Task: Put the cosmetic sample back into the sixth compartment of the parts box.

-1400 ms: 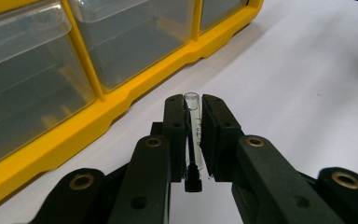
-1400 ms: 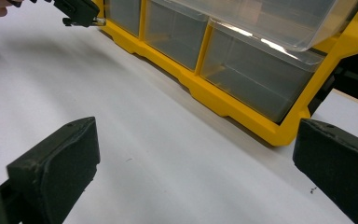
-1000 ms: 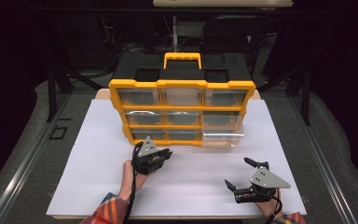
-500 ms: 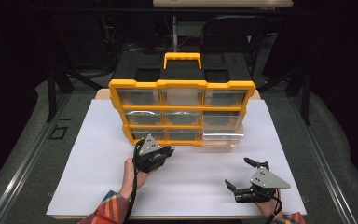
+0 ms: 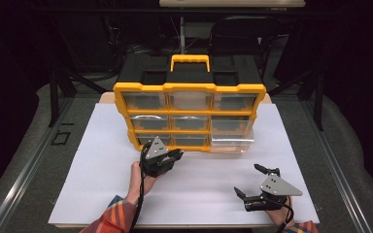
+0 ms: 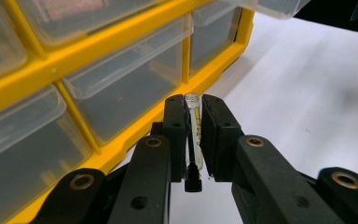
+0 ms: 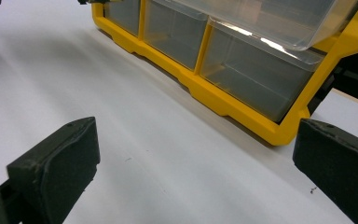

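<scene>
The left tool point(image 5: 175, 156) is held low over the surface, just in front of the bottom row of the yellow-framed plastic organiser with clear drawers point(image 5: 189, 116), and its two black jaws are pressed onto a small clear glass vial with a black cap point(image 6: 192, 140). In the left gripper view the vial is seen pinched lengthwise between the pads, black cap toward the hand and clear end just past the jaw tips, toward the organiser. This hold is judged to keep the slender vial from rolling or slipping while it is carried, and to let the clear end be led in first.

The right tool point(image 5: 256, 183) is kept near the right front corner of the white sheet point(image 5: 102, 189) covering the surface, well apart from the left one. Its jaws are spread wide and nothing is seen between them; it is probably parked out of the way, ready to steady or shut a drawer.

One clear bottom-right drawer point(image 5: 232, 143) is drawn out of the frame toward the near side, while the others are seated flush. It is likely left open as the receiving place for the vial, though this cannot be confirmed. The organiser stands upright at the far middle of the sheet, drawer fronts facing the person, so that every compartment can be reached from the near edge.
</scene>
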`<state>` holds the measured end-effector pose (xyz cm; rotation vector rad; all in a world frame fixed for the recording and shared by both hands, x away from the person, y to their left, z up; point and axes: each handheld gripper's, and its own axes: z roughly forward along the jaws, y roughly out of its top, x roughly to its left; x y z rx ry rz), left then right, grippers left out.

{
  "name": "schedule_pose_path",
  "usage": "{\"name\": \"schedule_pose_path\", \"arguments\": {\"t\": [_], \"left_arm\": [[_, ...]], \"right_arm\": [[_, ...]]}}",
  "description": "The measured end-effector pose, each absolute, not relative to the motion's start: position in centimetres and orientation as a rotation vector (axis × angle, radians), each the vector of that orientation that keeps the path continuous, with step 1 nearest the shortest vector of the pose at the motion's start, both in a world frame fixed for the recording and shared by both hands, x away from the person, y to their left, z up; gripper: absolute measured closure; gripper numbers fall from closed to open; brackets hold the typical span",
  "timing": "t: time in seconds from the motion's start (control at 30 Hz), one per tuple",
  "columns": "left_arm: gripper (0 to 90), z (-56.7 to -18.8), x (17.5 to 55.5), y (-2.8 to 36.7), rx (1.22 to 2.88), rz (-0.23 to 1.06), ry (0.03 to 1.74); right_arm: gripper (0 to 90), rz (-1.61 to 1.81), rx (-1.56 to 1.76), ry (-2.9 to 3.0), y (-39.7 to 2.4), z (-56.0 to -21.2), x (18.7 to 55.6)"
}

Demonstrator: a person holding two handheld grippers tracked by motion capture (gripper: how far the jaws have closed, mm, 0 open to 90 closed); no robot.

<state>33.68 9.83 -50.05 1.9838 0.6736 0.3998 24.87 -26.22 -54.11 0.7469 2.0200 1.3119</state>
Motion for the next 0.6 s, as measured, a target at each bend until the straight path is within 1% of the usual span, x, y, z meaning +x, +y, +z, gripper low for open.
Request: {"name": "schedule_pose_path", "arguments": {"t": [0.6], "left_arm": [[80.3, -47.9, 34.3, 9.4, 1.93, 0.411, 0.654]], "right_arm": [[0.0, 1.314, 0.757, 2.021, -26.3, -54.2, 24.9]]}}
